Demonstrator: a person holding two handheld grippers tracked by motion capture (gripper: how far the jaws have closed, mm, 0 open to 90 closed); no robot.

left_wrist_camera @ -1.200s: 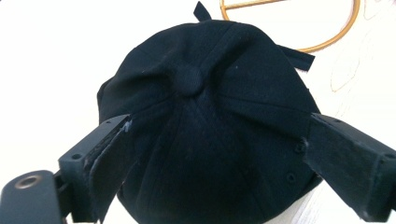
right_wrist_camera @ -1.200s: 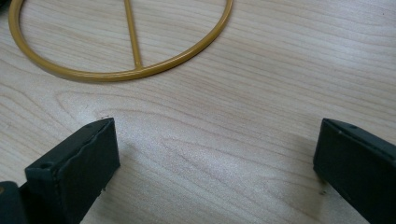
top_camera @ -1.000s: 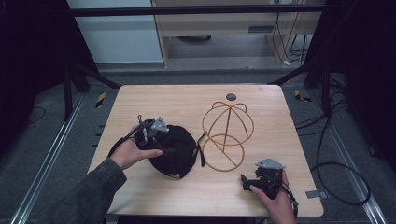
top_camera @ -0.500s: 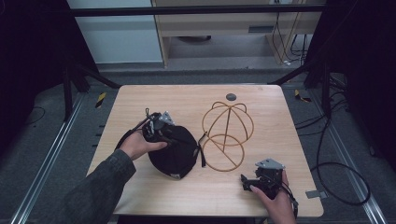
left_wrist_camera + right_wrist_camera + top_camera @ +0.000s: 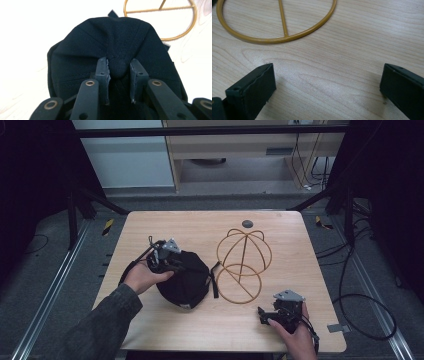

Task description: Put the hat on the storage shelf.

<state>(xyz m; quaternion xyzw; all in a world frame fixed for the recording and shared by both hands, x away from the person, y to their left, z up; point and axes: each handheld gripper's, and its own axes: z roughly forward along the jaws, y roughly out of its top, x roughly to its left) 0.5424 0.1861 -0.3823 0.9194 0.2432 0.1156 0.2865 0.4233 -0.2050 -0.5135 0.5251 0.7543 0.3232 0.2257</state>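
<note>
Closing just now on the crown button of the black cap (image 5: 186, 279), the left gripper (image 5: 176, 264) has slid up from the cap's left edge onto its top; jaws pinch the fabric nub, so a lift onto the gold wire stand (image 5: 243, 265) looks ready. Cap sits left of centre on the desk (image 5: 280, 227): soft stitched twill, domed. Stand: thin rigid hoops. Right gripper (image 5: 328, 82) rests spread wide, empty, lower right.
</note>
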